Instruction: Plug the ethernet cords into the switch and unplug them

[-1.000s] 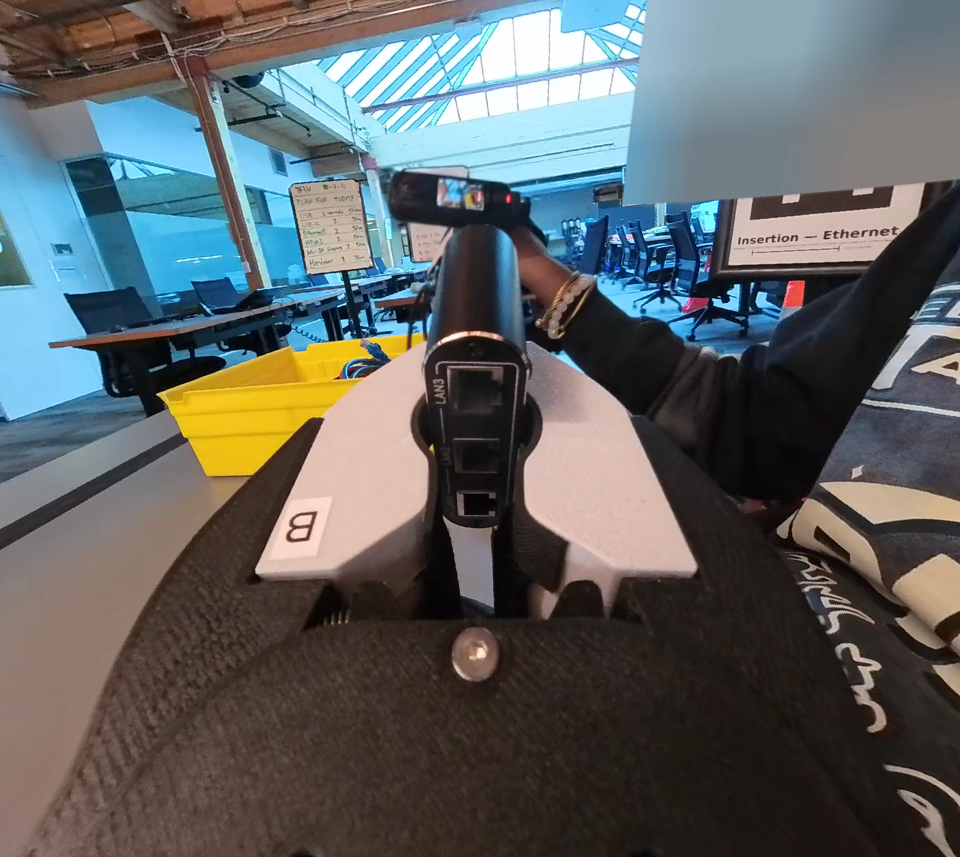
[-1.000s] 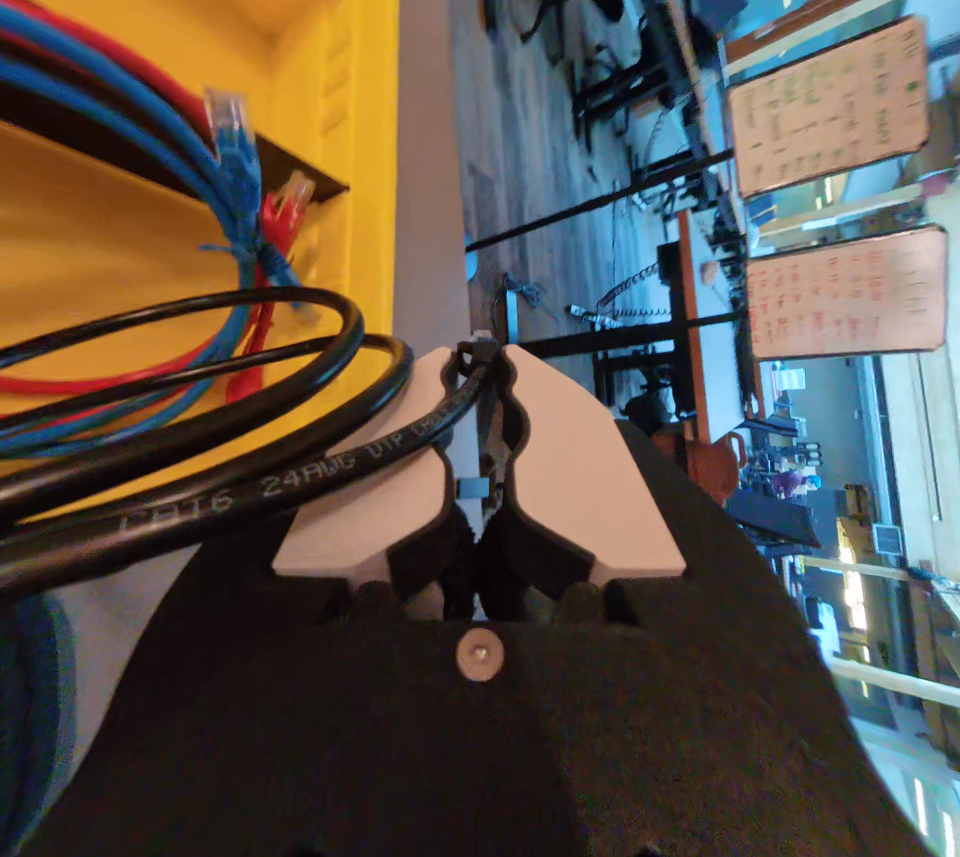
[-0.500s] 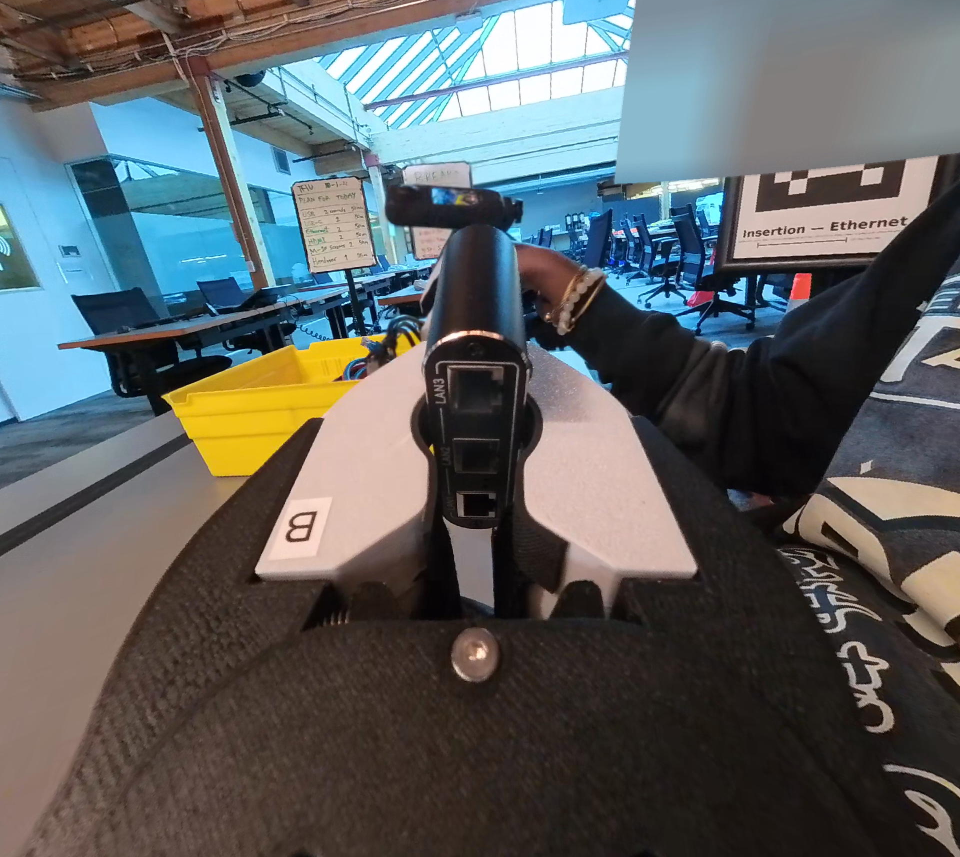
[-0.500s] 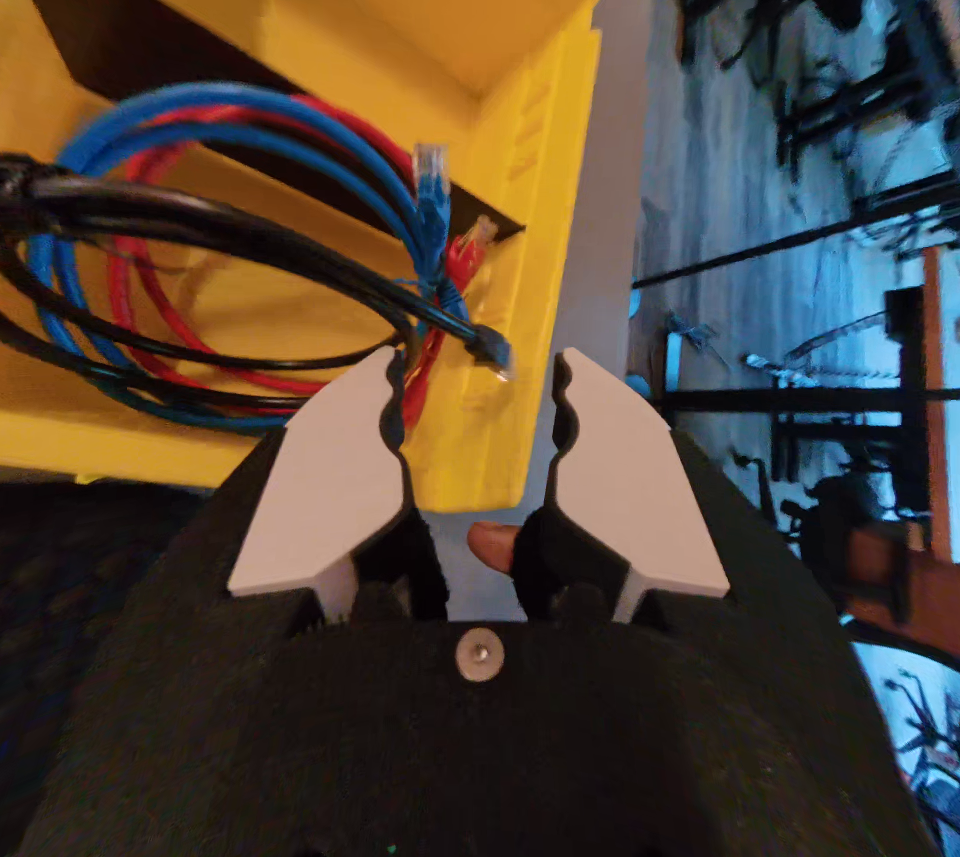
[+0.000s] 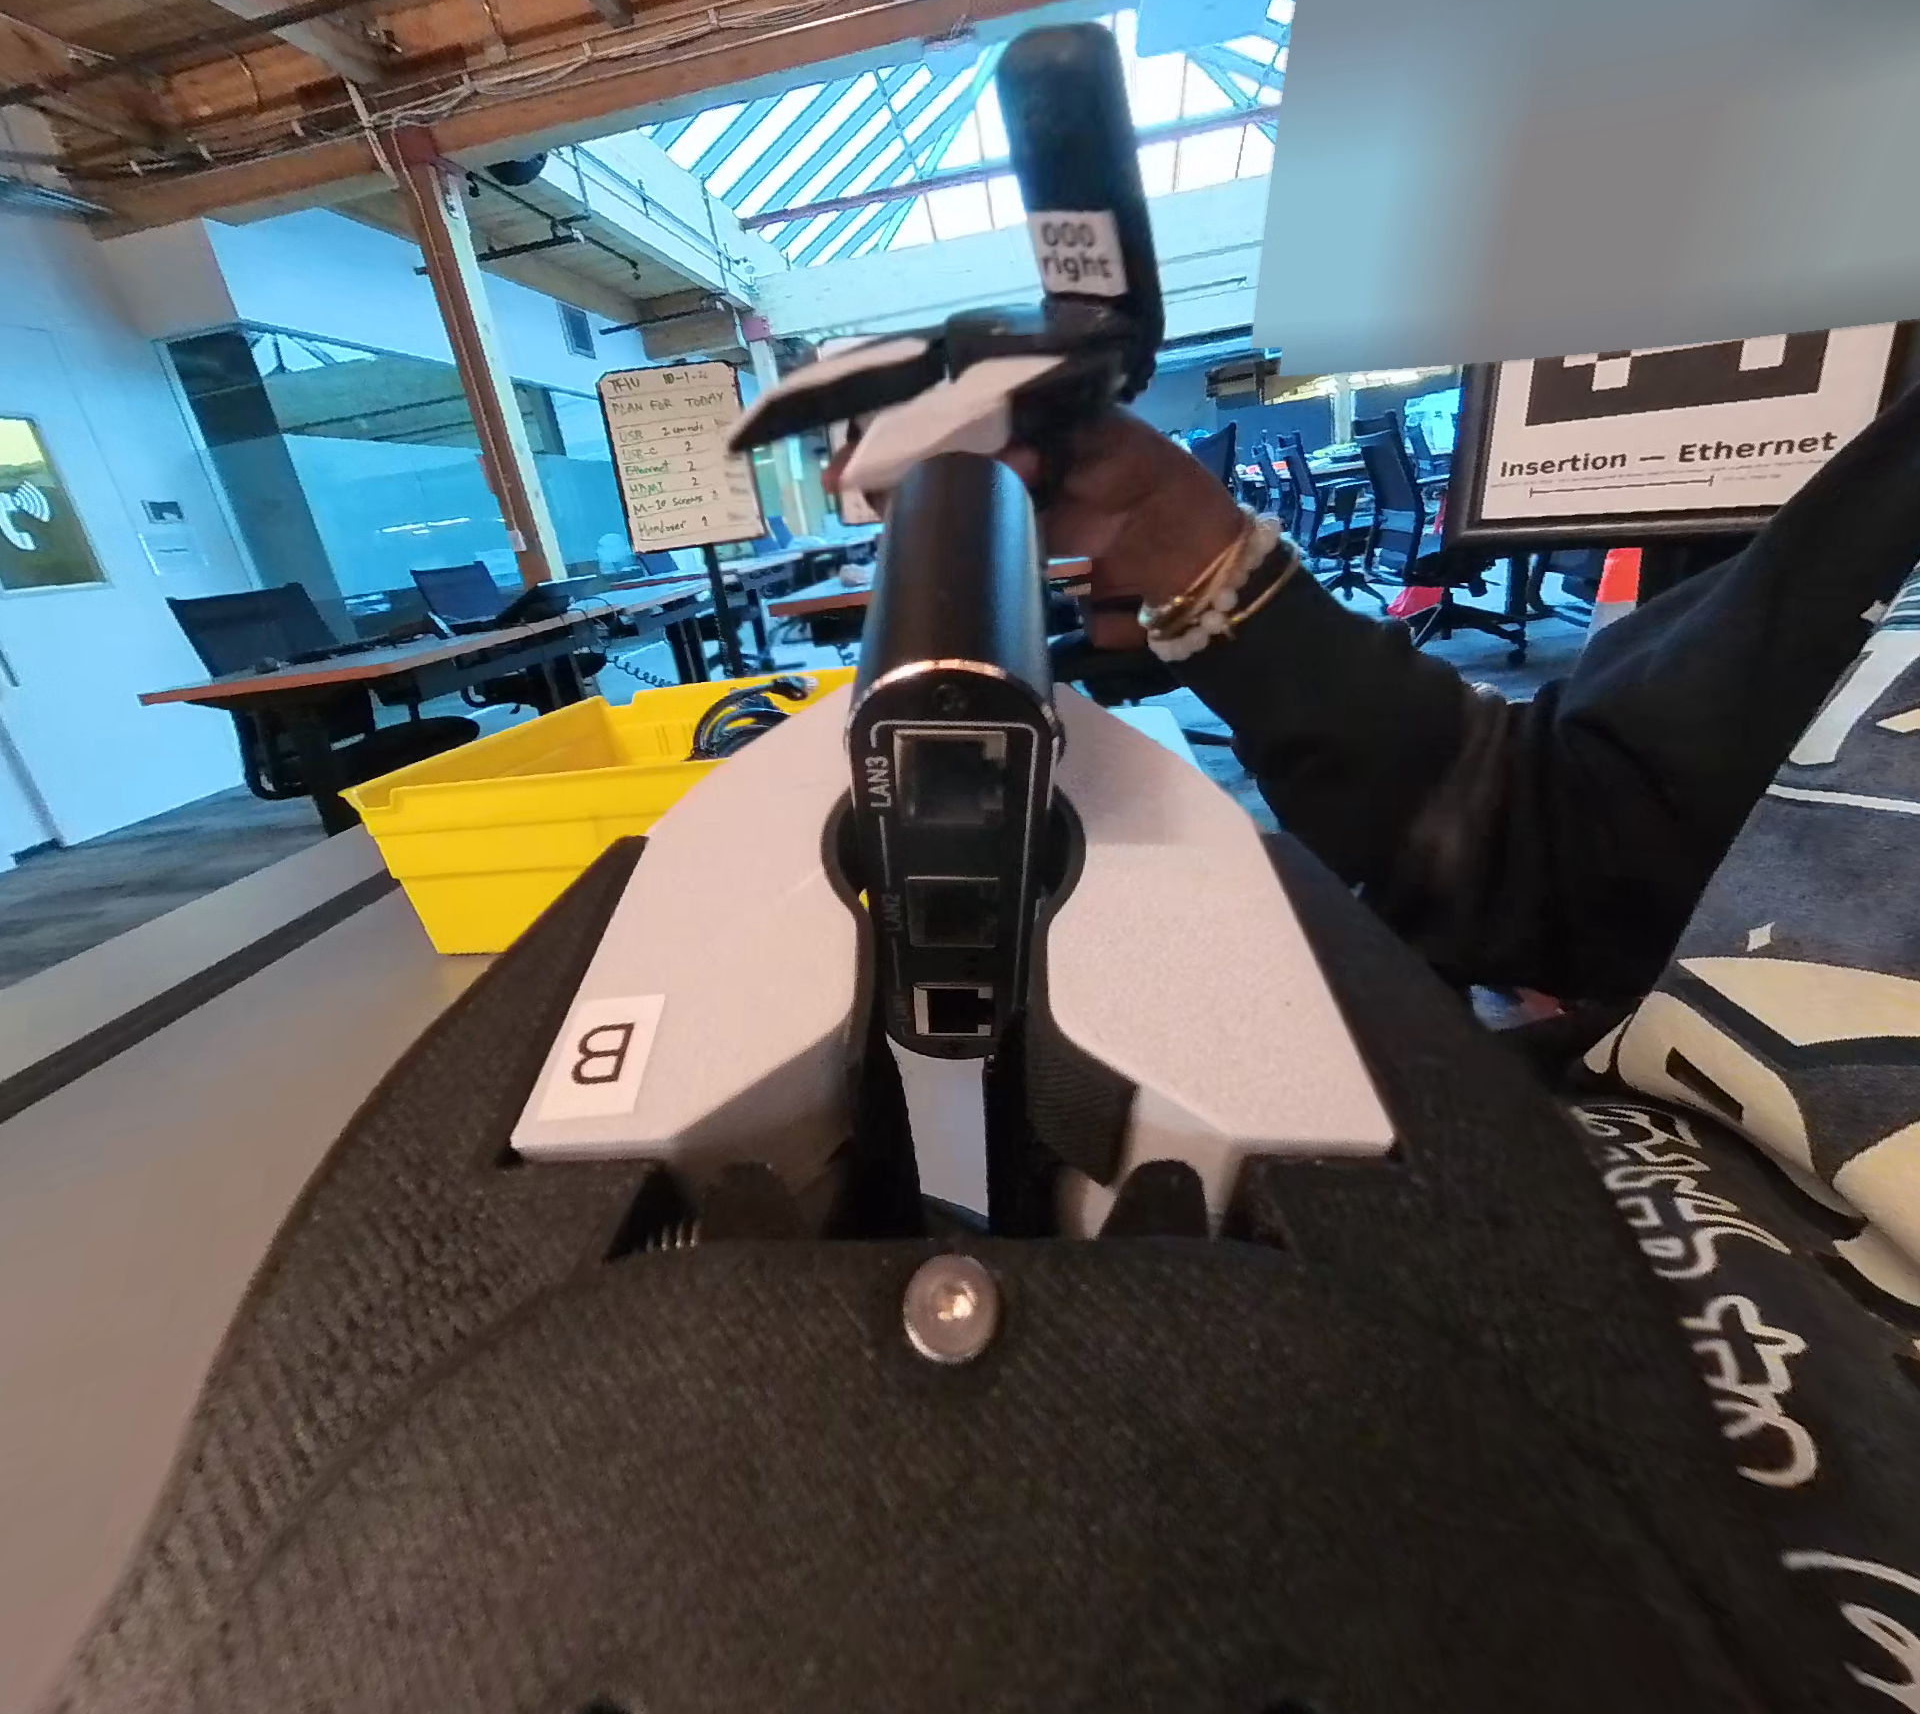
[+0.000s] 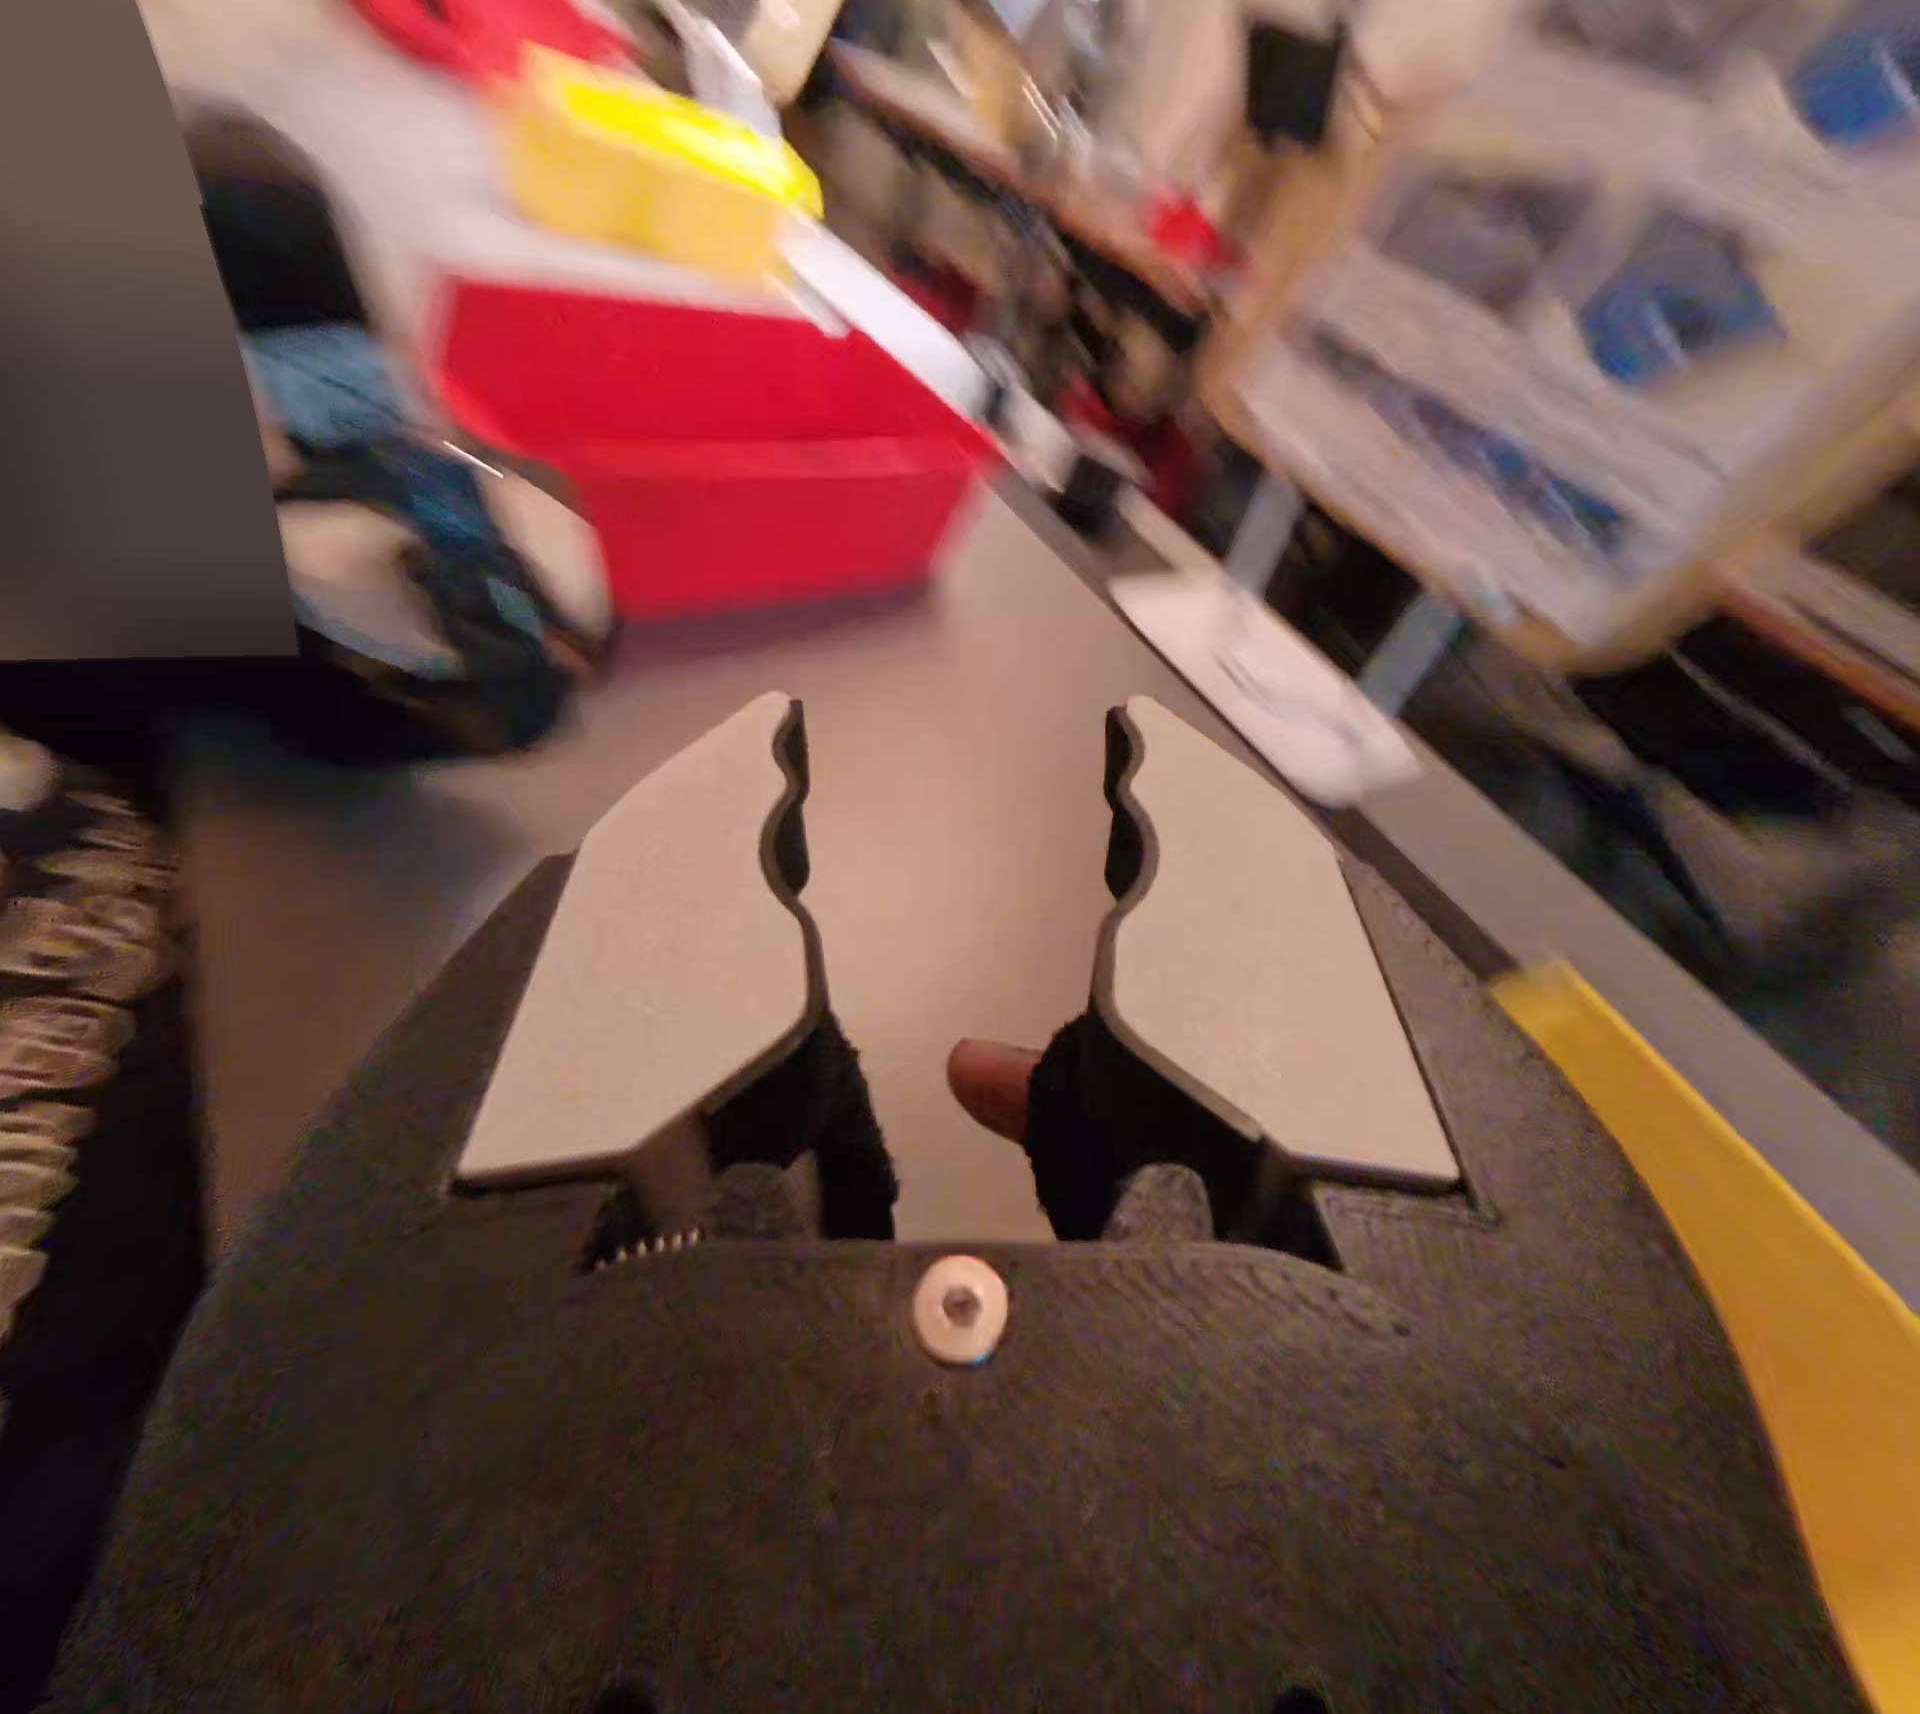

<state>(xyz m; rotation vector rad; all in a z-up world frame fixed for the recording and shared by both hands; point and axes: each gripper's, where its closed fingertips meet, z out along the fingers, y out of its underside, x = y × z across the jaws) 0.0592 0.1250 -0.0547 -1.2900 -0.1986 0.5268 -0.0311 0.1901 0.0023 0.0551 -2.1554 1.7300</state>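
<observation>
We record one grey table (image 5: 156, 1093). On it, behind the left gripper (image 5: 951, 843), stands one yellow bin (image 5: 499, 833); dark coiled cords (image 5: 743, 714) with one plug end show above its rim, and we cannot count them.

In the blurred right wrist view, one red bin (image 6: 727, 459) sits on the table with a second yellow bin (image 6: 634, 168) behind it; their contents cannot be made out.

The left gripper is clamped on one black switch (image 5: 956, 729), which stands upright between its fingers with three ports facing the camera, all three unplugged.

Behind and above the switch, the right gripper (image 5: 831, 433), held in a hand (image 5: 1132, 511), has its fingers spread apart and carries nothing.
</observation>
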